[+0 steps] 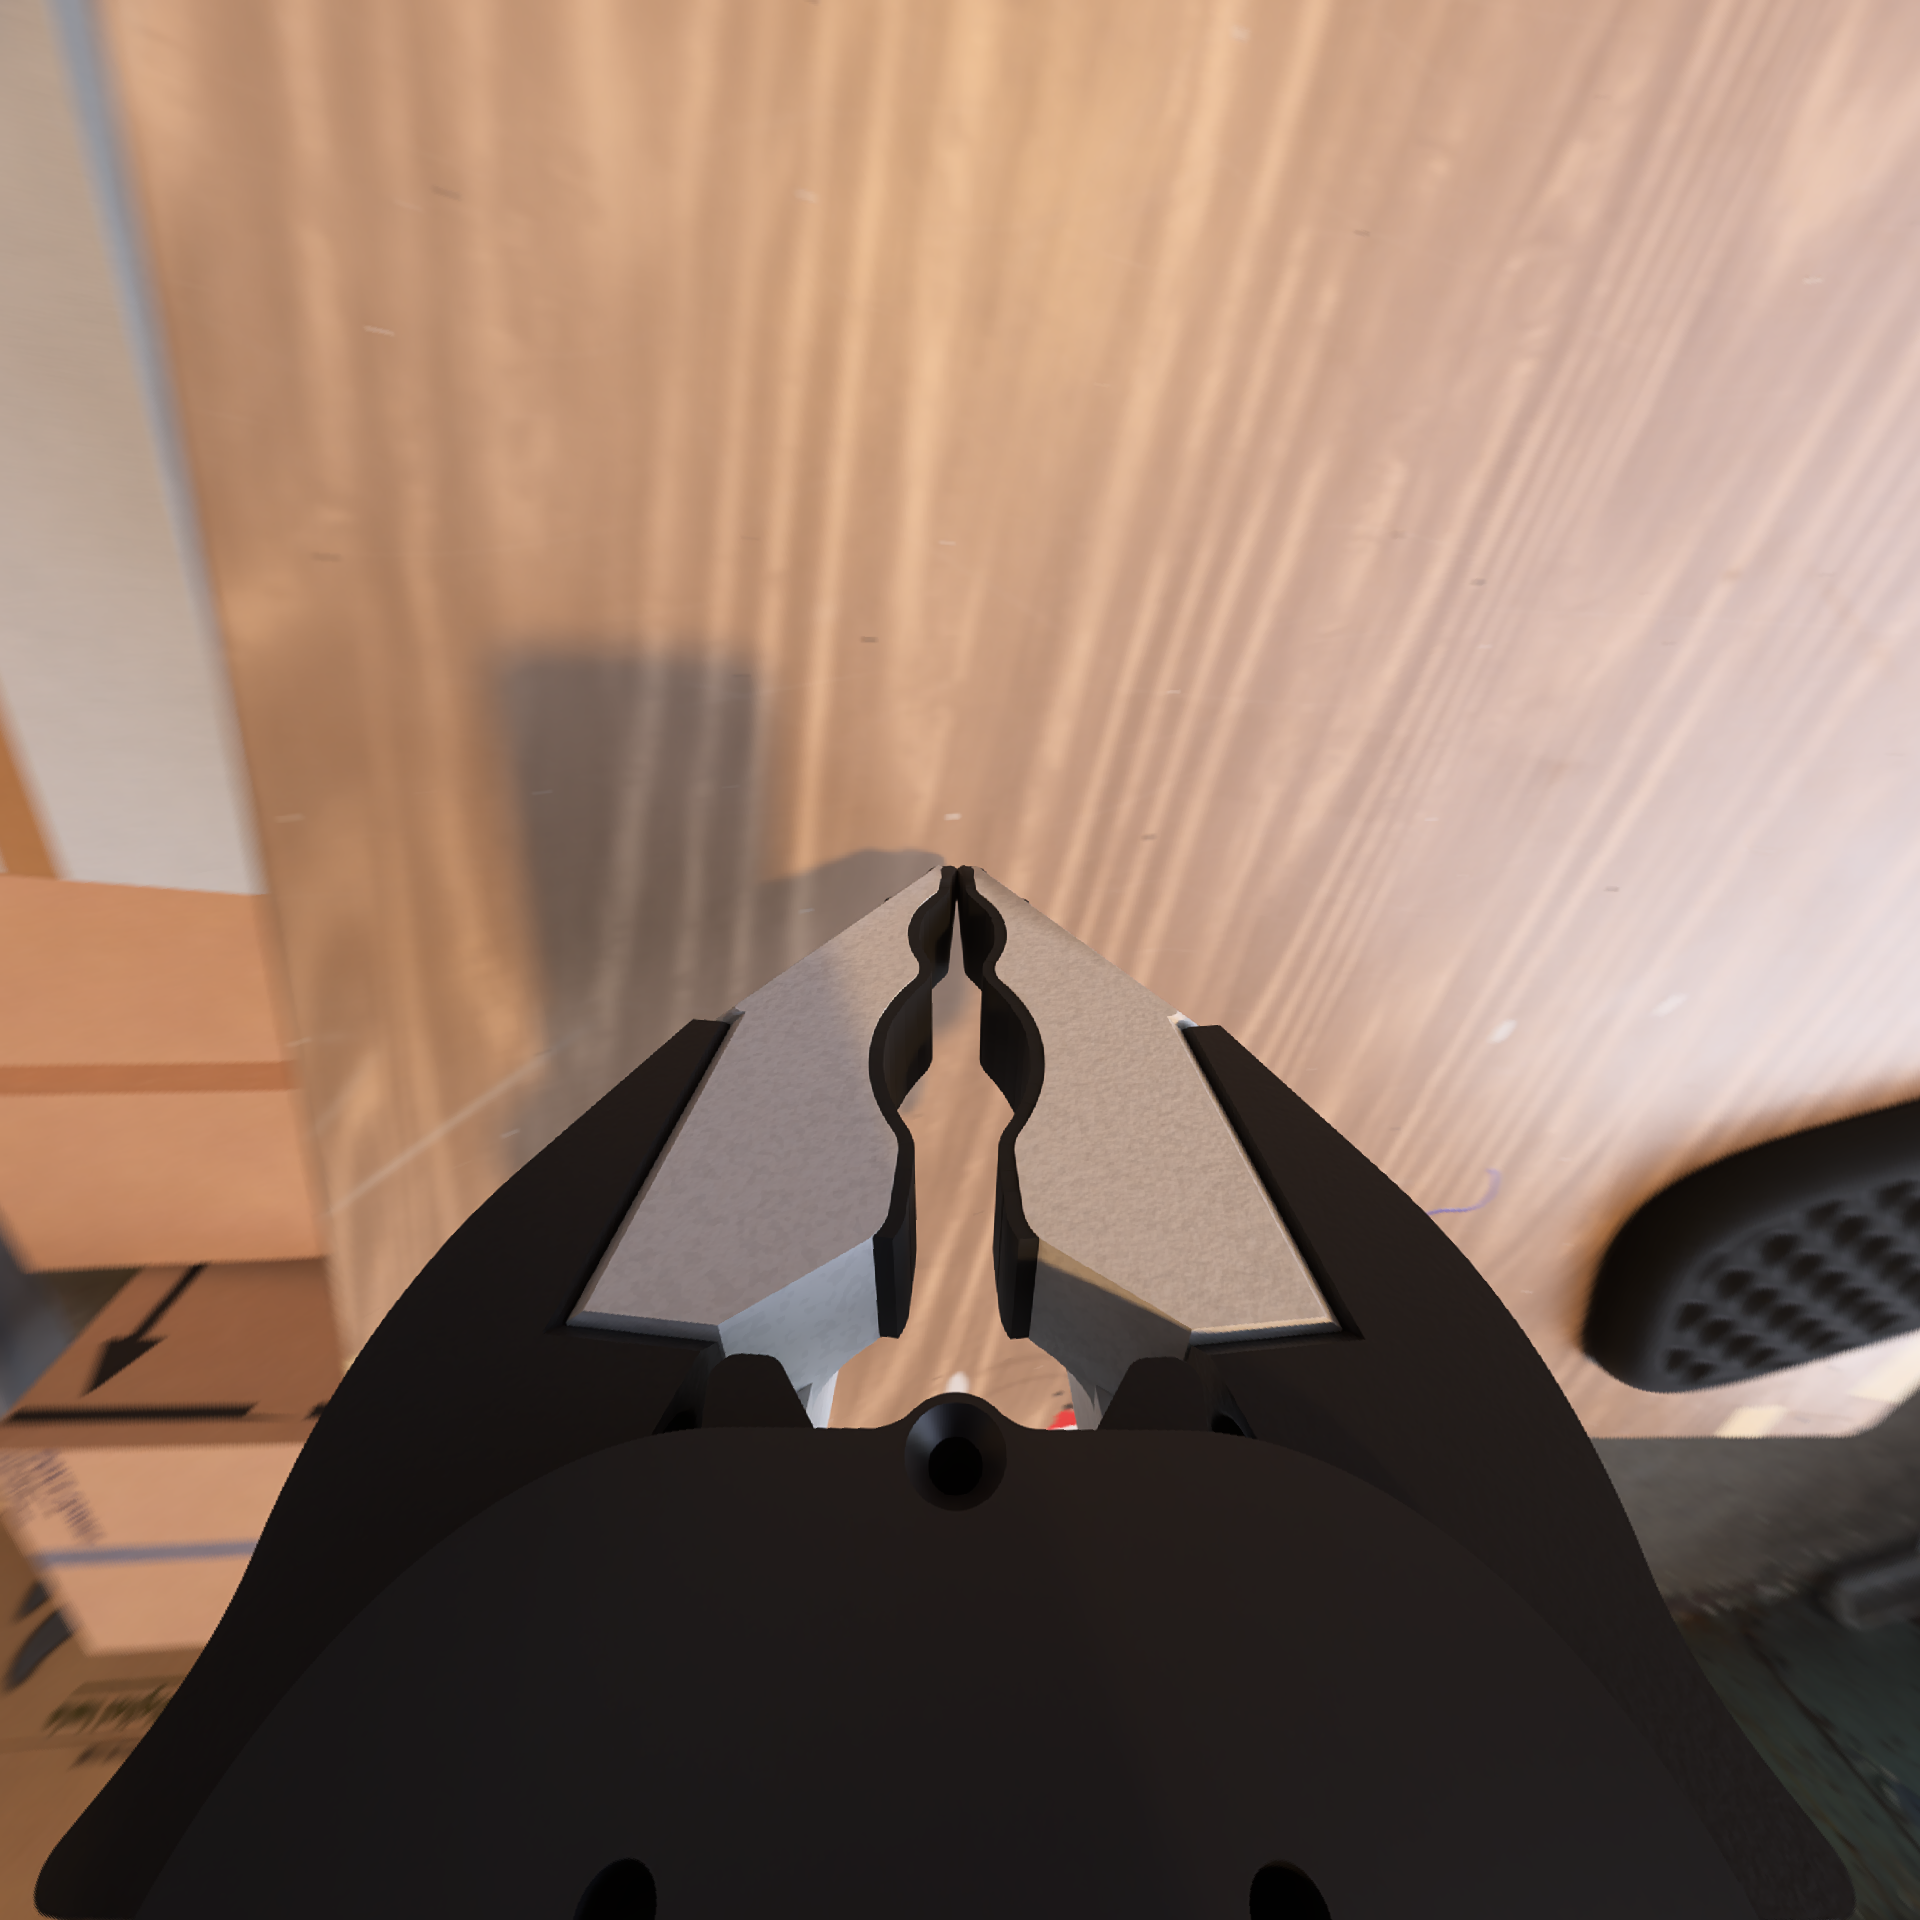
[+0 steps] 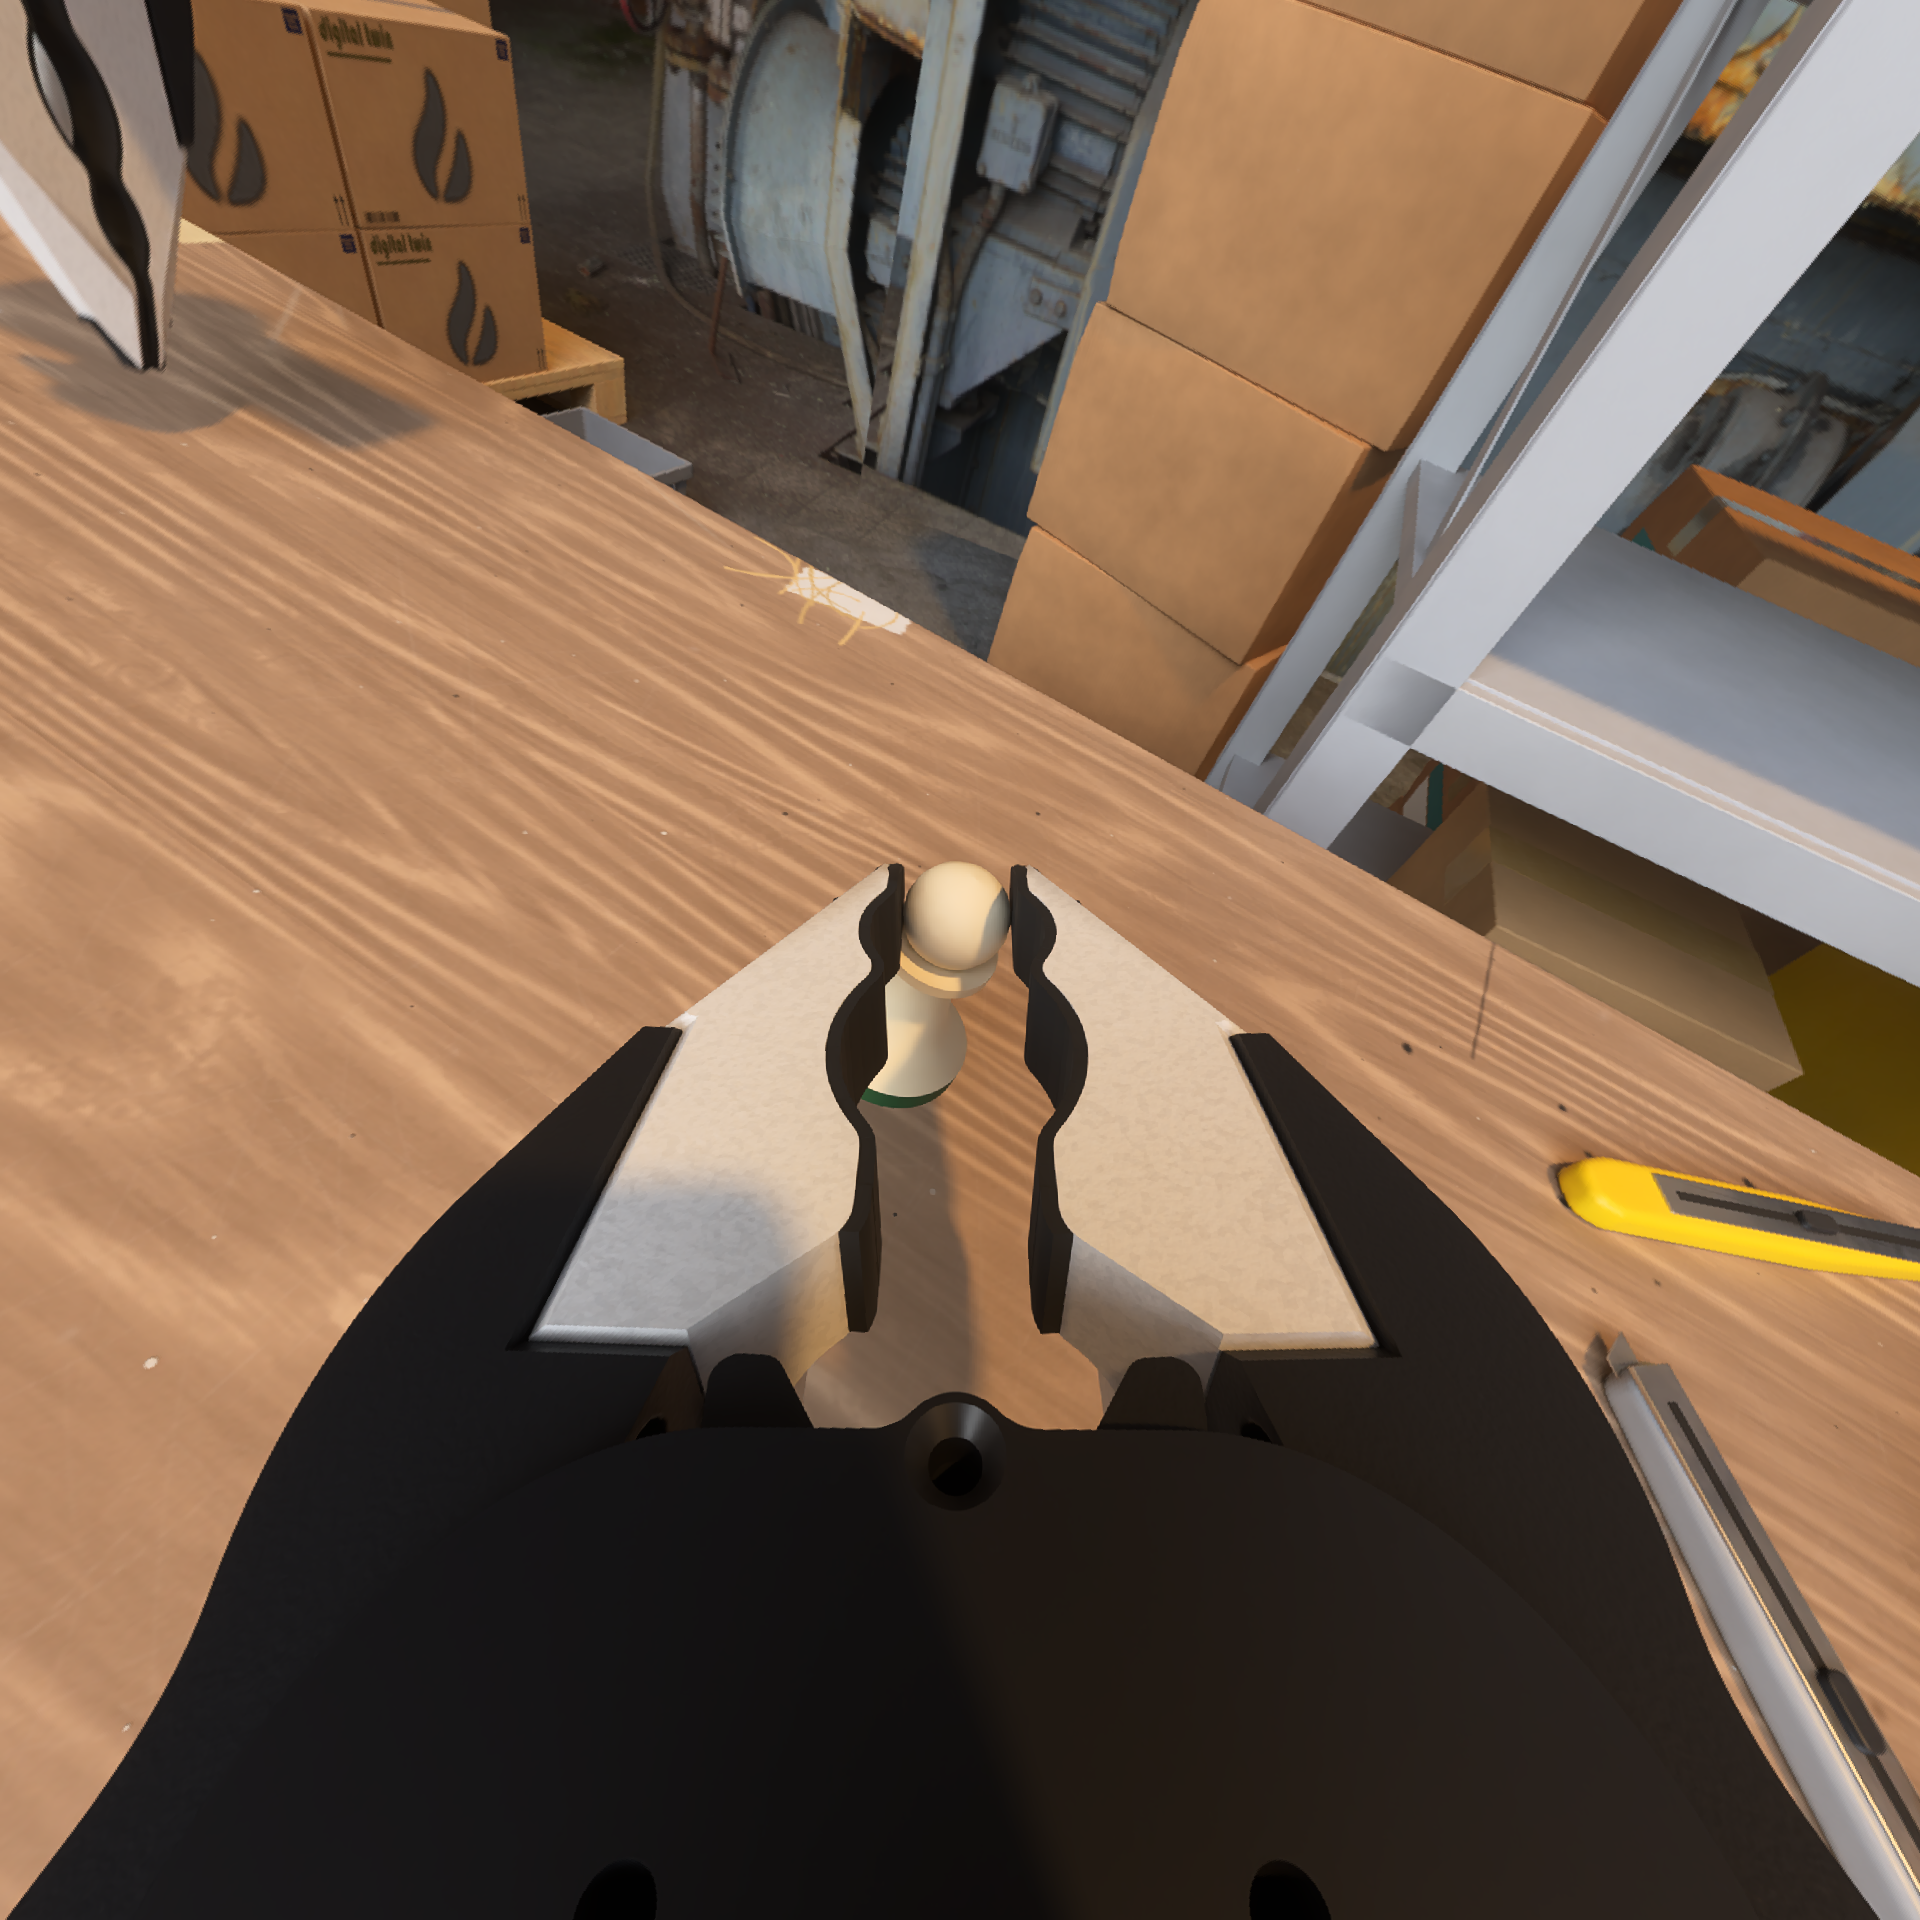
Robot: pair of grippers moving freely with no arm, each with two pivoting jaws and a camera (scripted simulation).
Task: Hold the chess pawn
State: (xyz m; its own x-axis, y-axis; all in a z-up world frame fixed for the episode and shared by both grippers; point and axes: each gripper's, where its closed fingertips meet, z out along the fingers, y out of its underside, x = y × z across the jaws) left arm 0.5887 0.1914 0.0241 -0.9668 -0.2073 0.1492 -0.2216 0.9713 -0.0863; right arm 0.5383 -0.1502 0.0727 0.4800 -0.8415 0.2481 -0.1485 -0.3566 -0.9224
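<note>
1. Gripping a cream chess pawn (image 2: 940,977) by its round head, the right gripper (image 2: 956,914) has its jaws partly closed, both black fingertips pressed vs. the ball on either side.
2. Pawn hangs tilted between the fingers, green-felted base toward the camera & angled left; base sits near or just above the wooden table (image 2: 436,727) — can't tell if it touches.
3. Left gripper (image 1: 954,875) is over bare tabletop (image 1: 1143,416) w/ jaws fully closed, tips meeting, nothing between them. Its shadow falls on the wood just ahead & to the left.
4. From the right wrist view, the left gripper (image 2: 145,343) shows at upper left, tips pointing down, close to the tabletop, well apart from the pawn.
5. Yellow utility knife (image 2: 1735,1231) lies on the table at right; a gray metal utility knife (image 2: 1756,1621) lies nearer the camera, along the lower right edge. Both apart from the pawn.
6. Black perforated oval object (image 1: 1777,1278) rests at the right edge of the left wrist view; blurred, kind unclear.
7. Bkgd: stacked cardboard boxes (image 2: 1226,343), printed boxes (image 2: 416,177) on a pallet, gray metal shelving (image 2: 1621,582) & old machinery beyond the table edge.
</note>
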